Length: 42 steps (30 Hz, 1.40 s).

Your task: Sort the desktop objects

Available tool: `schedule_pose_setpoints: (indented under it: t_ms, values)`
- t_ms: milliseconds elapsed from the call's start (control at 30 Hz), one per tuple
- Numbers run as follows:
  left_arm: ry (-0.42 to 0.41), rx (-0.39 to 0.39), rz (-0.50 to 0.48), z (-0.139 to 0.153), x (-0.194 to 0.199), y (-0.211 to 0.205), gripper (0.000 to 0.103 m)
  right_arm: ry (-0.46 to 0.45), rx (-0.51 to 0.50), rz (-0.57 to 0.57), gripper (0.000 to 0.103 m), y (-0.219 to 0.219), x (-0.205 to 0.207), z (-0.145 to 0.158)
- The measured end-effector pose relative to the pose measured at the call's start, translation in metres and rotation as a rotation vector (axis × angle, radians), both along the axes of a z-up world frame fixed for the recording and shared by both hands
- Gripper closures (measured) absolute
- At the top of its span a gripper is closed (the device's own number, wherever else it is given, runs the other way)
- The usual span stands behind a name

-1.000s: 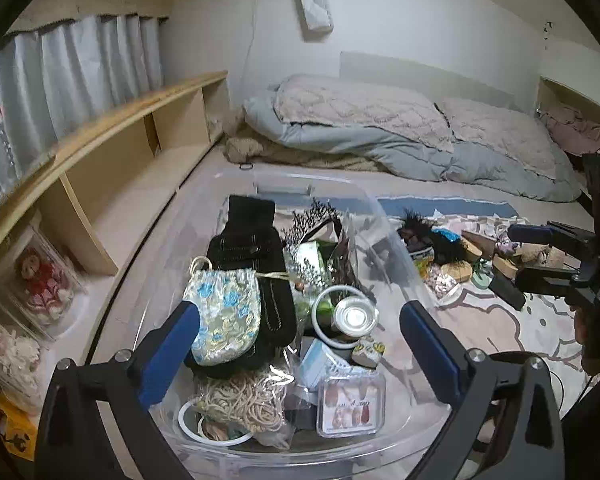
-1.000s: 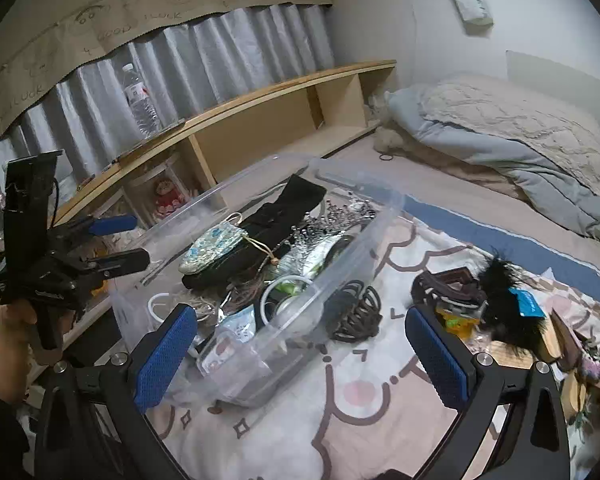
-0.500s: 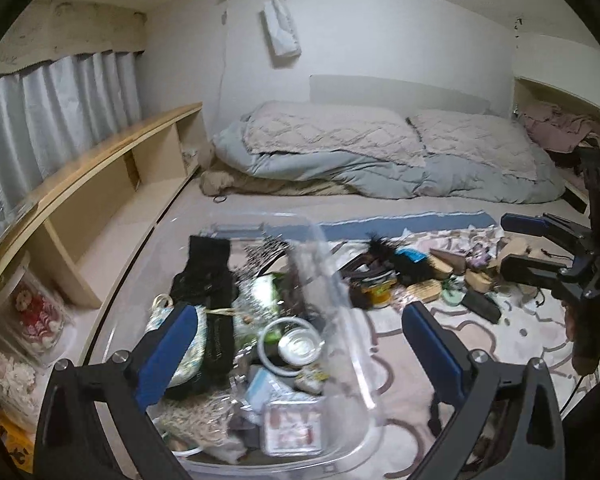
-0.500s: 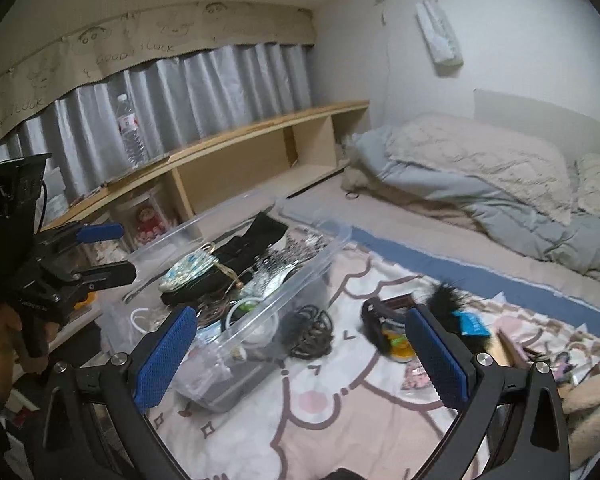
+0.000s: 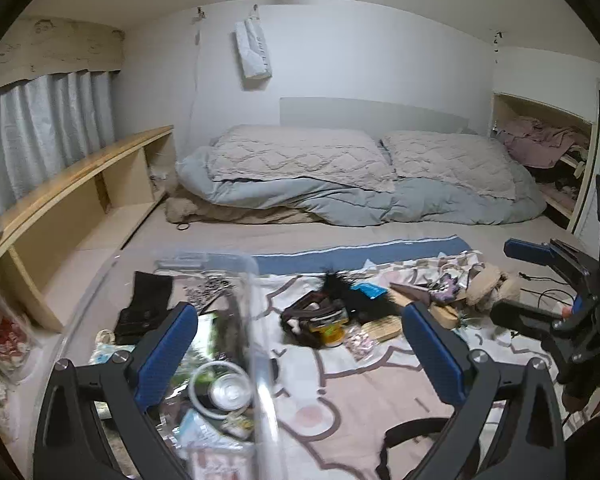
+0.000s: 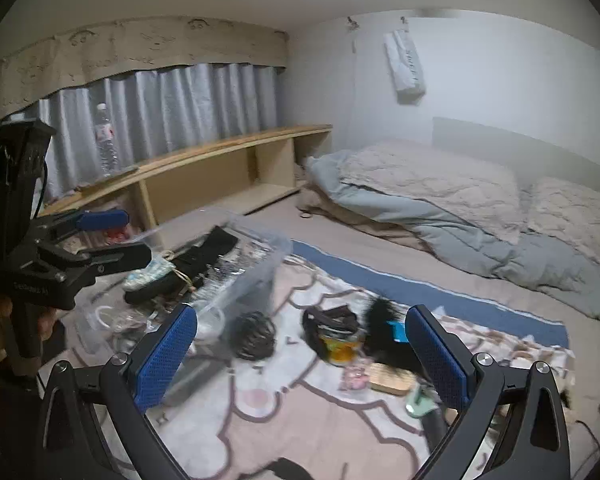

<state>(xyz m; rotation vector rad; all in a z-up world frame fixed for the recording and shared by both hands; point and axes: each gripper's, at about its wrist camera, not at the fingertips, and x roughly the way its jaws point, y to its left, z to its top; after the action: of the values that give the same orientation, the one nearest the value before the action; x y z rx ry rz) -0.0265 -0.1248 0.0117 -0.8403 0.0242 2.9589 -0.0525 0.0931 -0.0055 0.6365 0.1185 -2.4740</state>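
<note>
A clear plastic bin stands at the left on the patterned mat, holding a black pouch, a white ring and other small items. My left gripper hovers open over the bin's right wall, holding nothing. Loose things lie on the mat: a black feather, a yellow jar, a black claw clip beside the bin and a wooden comb. Above this pile my right gripper is open and holds nothing. Each gripper shows in the other's view: the right gripper, the left gripper.
A grey duvet lies heaped at the back. A low wooden shelf runs along the left wall, with a water bottle on top before the curtain. A beige fluffy item and a black cable lie at the mat's right.
Both grippers have lifted and tilted up, so more of the room shows. The left one has shifted right, from over the bin's middle to its right wall. Both stay open.
</note>
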Motion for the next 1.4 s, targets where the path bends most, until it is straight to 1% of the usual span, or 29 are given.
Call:
schedule_pose_setpoints:
  t_ms: [167,567,667,833,967,1067,1100,1267,1400]
  values:
    - [-0.001,0.013,-0.019,-0.007,-0.016,0.018,0.0,0.006,0.032,-0.074,0.0,0.02,-0.004,-0.005]
    - [0.011,-0.013,-0.056,-0.025,-0.042,0.053,0.0,-0.002,0.06,-0.24,0.0,0.068,-0.019,-0.021]
    - [0.025,-0.01,-0.059,-0.026,-0.046,0.059,0.0,-0.012,0.051,-0.281,0.0,0.08,-0.023,-0.025]
    - [0.036,-0.033,-0.062,-0.033,-0.054,0.069,0.0,-0.01,0.033,-0.353,0.0,0.099,-0.031,-0.034]
    - [0.036,-0.029,-0.063,-0.037,-0.059,0.073,0.0,-0.005,0.041,-0.38,0.0,0.106,-0.035,-0.044]
    - [0.023,-0.022,-0.067,-0.043,-0.064,0.077,0.0,-0.01,0.028,-0.374,0.0,0.109,-0.037,-0.053]
    - [0.019,-0.023,-0.066,-0.045,-0.065,0.078,0.0,-0.014,0.026,-0.376,0.0,0.11,-0.038,-0.056]
    - [-0.018,-0.01,-0.073,-0.058,-0.074,0.086,0.0,-0.101,0.049,-0.38,0.0,0.111,-0.049,-0.07]
    - [-0.046,-0.019,-0.071,-0.073,-0.081,0.094,0.0,-0.145,0.069,-0.42,0.0,0.116,-0.058,-0.083]
